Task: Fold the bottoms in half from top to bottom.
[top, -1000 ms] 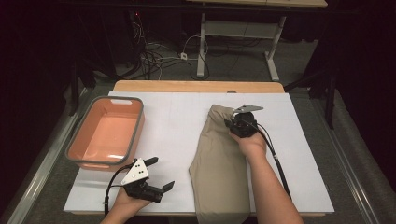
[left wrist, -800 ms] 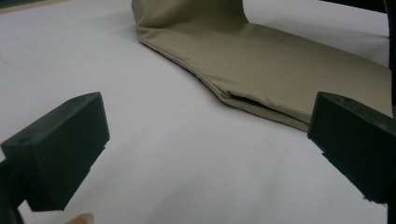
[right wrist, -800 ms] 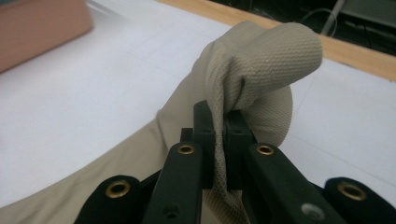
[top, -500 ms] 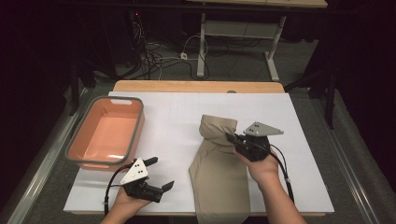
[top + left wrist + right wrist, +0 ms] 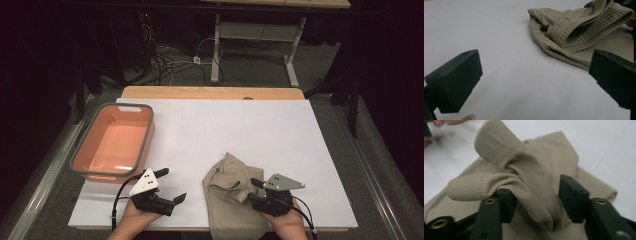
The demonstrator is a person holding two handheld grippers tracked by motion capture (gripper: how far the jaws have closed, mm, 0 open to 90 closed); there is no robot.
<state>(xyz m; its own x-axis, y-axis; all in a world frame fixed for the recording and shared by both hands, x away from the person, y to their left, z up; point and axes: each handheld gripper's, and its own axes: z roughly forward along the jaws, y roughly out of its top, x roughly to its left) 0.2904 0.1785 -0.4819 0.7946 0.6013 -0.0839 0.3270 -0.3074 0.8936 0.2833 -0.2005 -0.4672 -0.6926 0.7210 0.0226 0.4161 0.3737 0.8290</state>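
1. Since the earlier high-view frames, the right gripper (image 5: 256, 190) has come from the far end of the khaki garment (image 5: 232, 195) back toward the near edge of the white table (image 5: 280, 135), dragging the top of the cloth with it, so what lay stretched out long is now doubled into a shorter heap.
2. We see the right gripper's jaws have just been opening: in the right gripper view they stand about half apart, and a ribbed fold (image 5: 524, 187) of the fabric drapes between them, resting against the left pad but no longer pinched.
3. We find the garment near the front edge of the table, between our two hands, with its lower part hanging over that edge; the orange bin (image 5: 113, 142) sits well apart at the left.
4. Our left gripper (image 5: 171, 186) hovers near the front left of the table, jaws wide and empty, looking across bare table at the cloth's folded edge (image 5: 554, 48).
5. We judge the garment light, soft and limp: it holds no shape, slumps where it is dropped and slides easily on the smooth table.
6. We judge the ribbed waistband (image 5: 596, 27) the best place to take hold, since it is thicker and gives the pads something to bite; a single thin layer could slip out.
7. We expect that lifting from one point will let the rest trail and unfold, so two holds at the band's ends look safer.
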